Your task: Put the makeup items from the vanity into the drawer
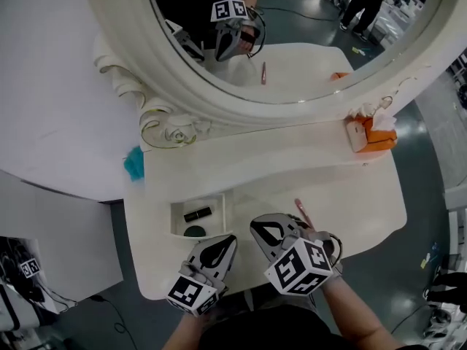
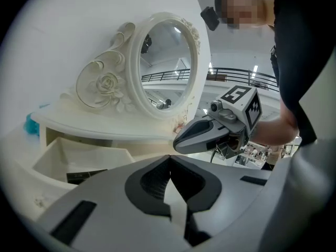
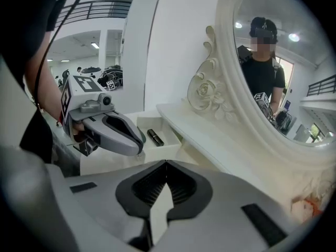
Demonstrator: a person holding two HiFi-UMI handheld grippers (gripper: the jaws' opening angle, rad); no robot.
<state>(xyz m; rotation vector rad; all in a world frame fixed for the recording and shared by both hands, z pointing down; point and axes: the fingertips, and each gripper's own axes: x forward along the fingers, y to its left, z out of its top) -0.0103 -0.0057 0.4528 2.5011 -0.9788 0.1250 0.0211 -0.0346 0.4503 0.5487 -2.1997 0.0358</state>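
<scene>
The small white drawer (image 1: 176, 222) stands open at the vanity's left front. In it lie a black lipstick (image 1: 198, 214) and a dark round compact (image 1: 194, 231). In the right gripper view the lipstick (image 3: 155, 137) shows in the drawer (image 3: 170, 147). A pink pencil (image 1: 303, 214) lies on the vanity top, close to the right of my right gripper (image 1: 256, 227). That gripper is shut with nothing between its jaws (image 3: 166, 163). My left gripper (image 1: 231, 238) hovers beside it, just right of the drawer, jaws closed together and empty (image 2: 169, 157).
A large oval mirror (image 1: 292, 57) in an ornate white frame stands at the back of the vanity (image 1: 350, 188). An orange tissue box (image 1: 372, 133) sits at the right rear, a teal object (image 1: 134, 162) at the left edge.
</scene>
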